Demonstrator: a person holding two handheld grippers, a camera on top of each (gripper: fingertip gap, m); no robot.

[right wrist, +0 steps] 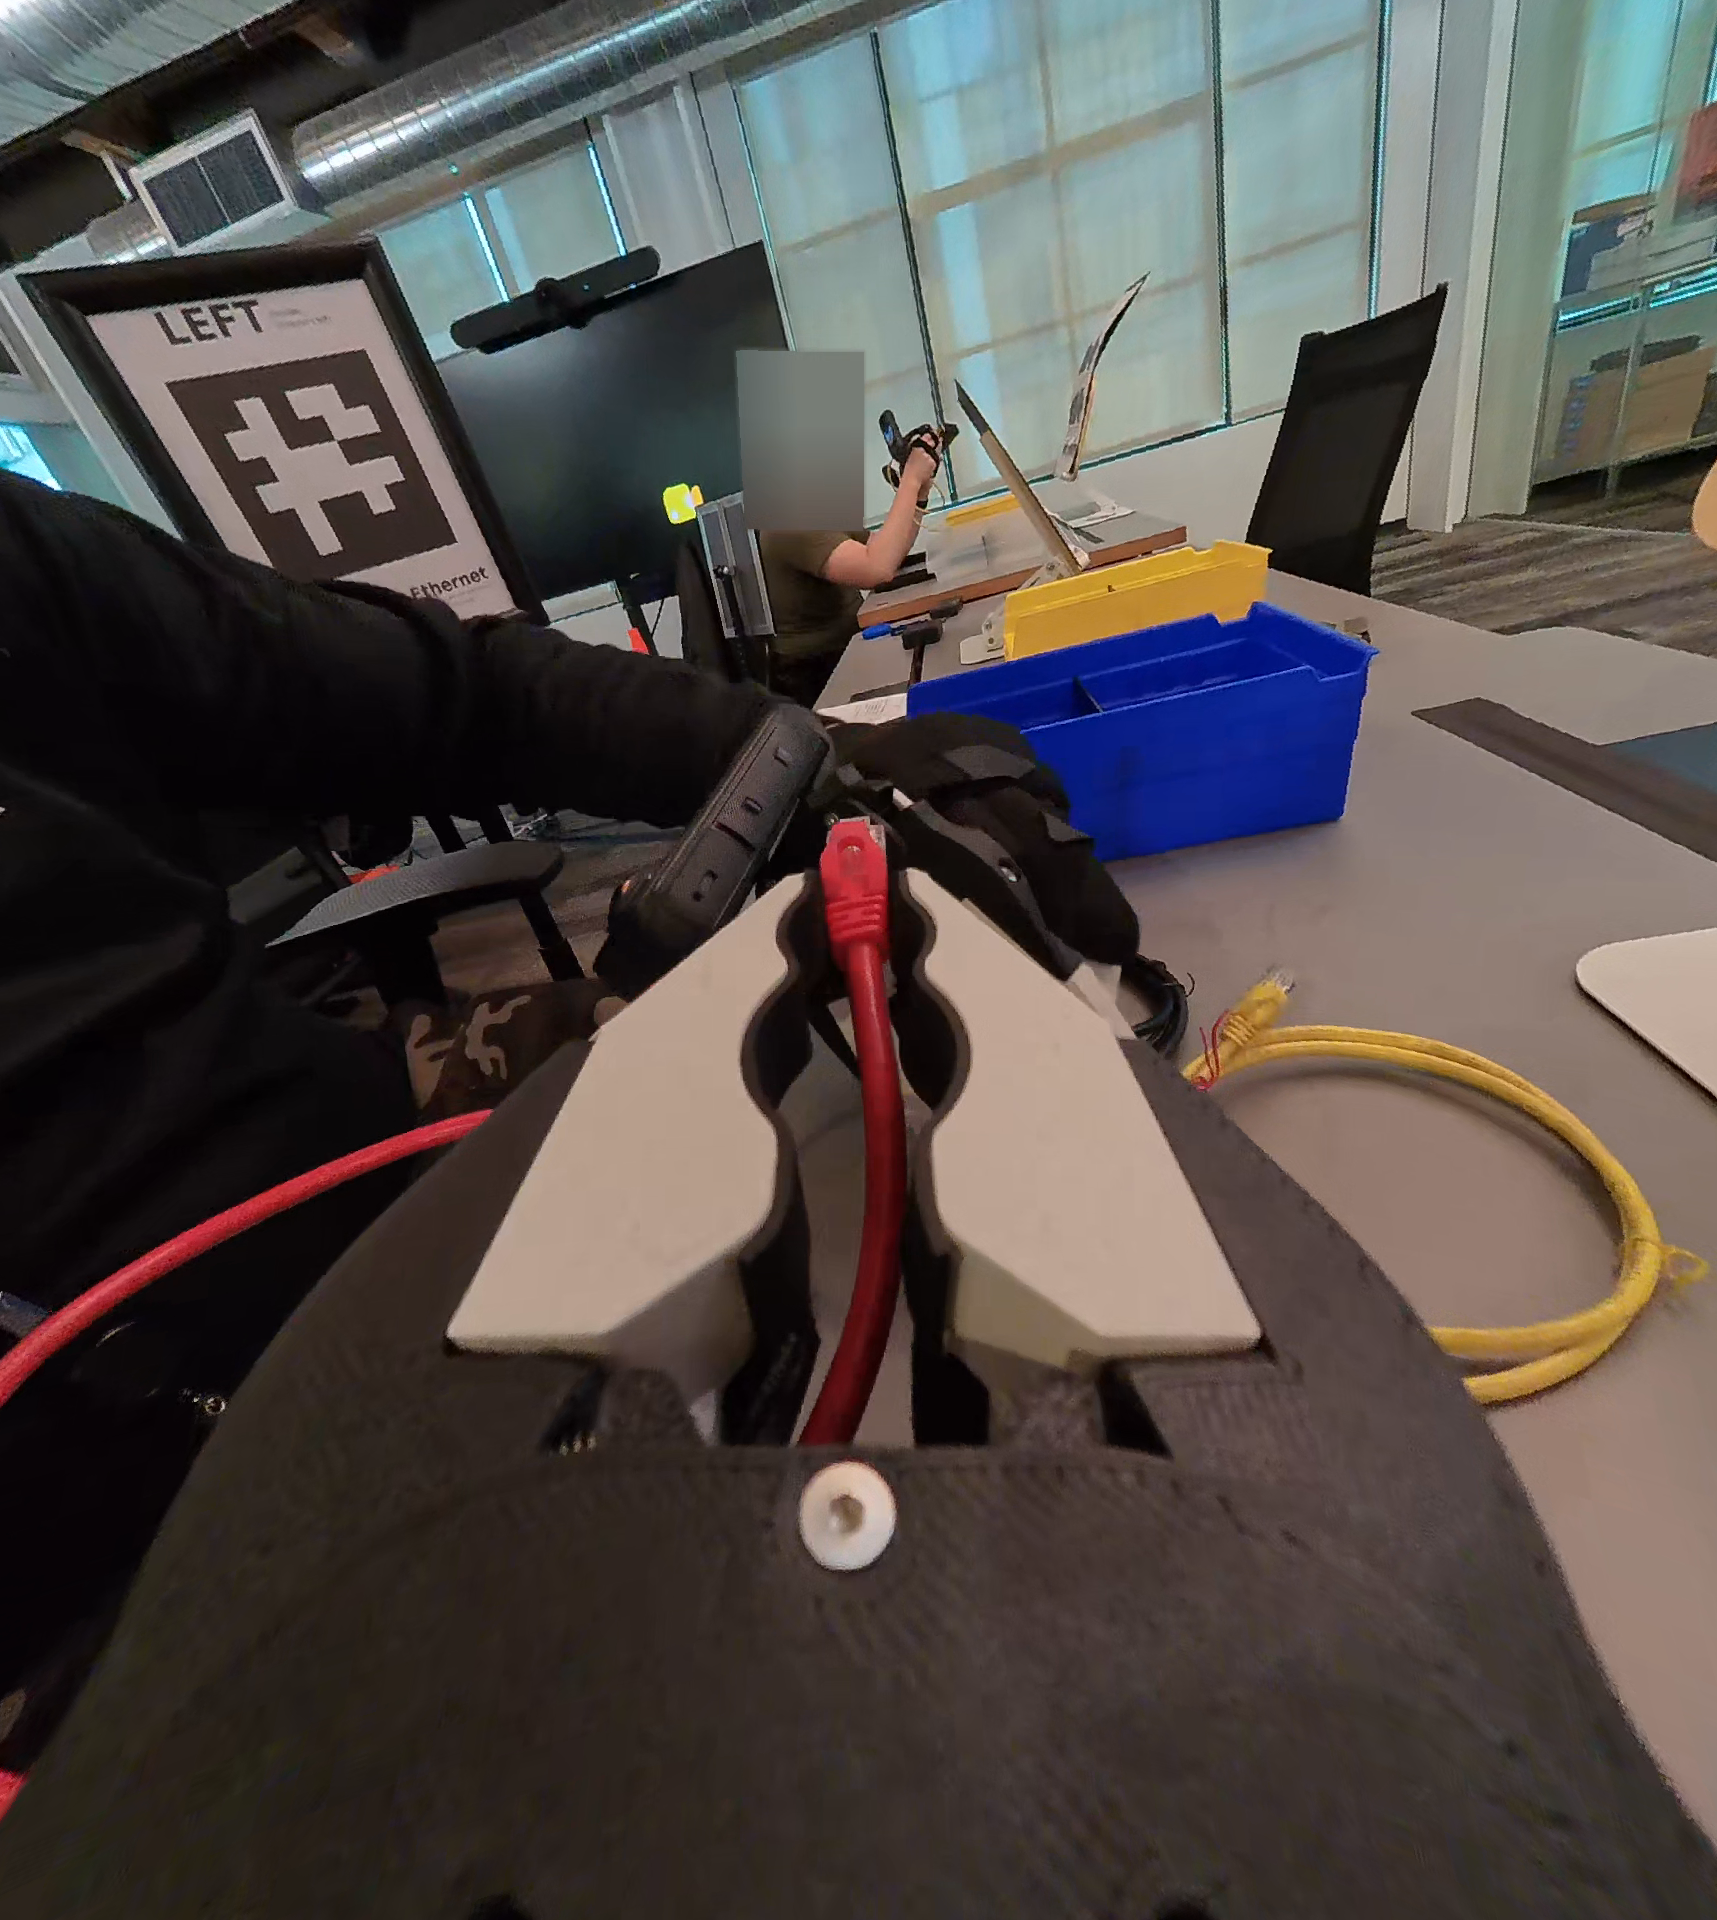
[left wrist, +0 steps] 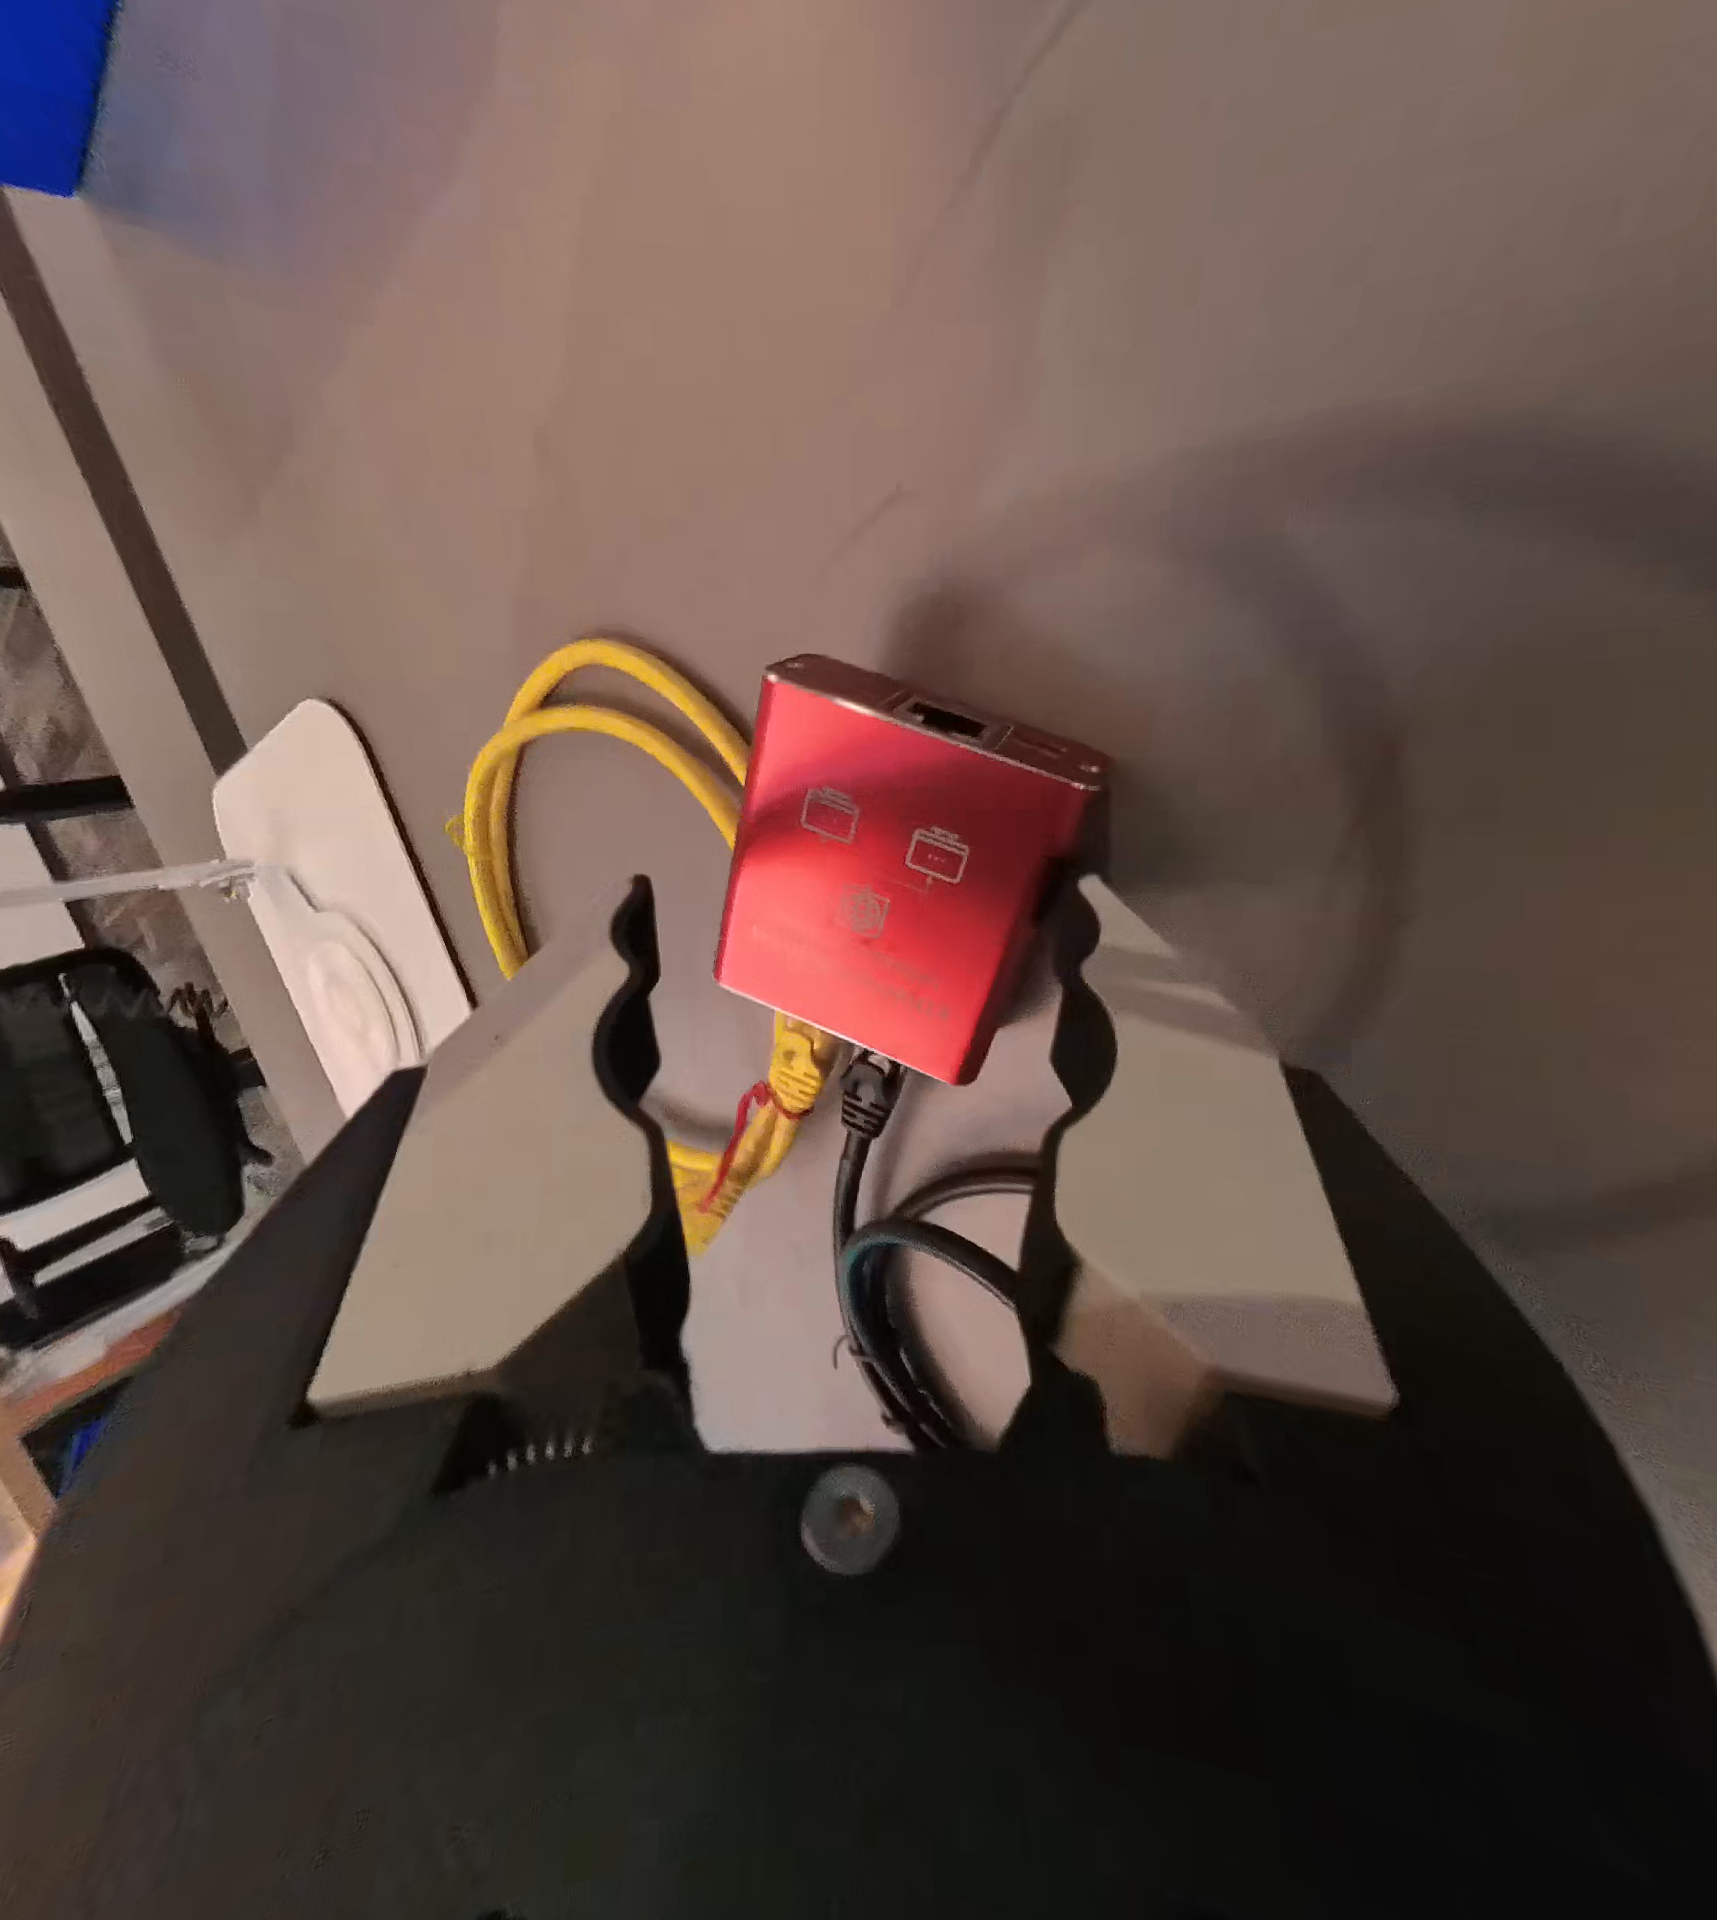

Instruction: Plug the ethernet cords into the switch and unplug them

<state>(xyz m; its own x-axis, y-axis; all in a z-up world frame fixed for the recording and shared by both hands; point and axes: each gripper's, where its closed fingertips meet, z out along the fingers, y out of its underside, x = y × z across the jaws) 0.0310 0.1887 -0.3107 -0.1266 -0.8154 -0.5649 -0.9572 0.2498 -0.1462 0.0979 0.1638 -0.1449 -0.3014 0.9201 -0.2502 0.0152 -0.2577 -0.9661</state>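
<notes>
Table: grey top (left wrist: pixel 833 364), where we see bare room at 12 o'clock of the switch.
Switch: red box (left wrist: pixel 895 873); yellow cord (left wrist: pixel 792 1070) and black cord (left wrist: pixel 869 1101) plugged at 6 o'clock.
Left gripper (left wrist: pixel 849 935): jaws wide, nothing held, flanking the switch.
Right gripper (right wrist: pixel 854 914): jaws closed on our red cord (right wrist: pixel 875 1143).
Surroundings: white pad (left wrist: pixel 345 894) at 9 o'clock; blue bin (right wrist: pixel 1197 738) further off.

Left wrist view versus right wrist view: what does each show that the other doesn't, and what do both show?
Only the left wrist view: the red switch between the open left gripper fingers, with a yellow plug and a black plug at its near edge, and an empty port on its far edge.
Only the right wrist view: the right gripper shut on the red cord, and the blue bin.
Both: the yellow cord and the grey table.
</notes>
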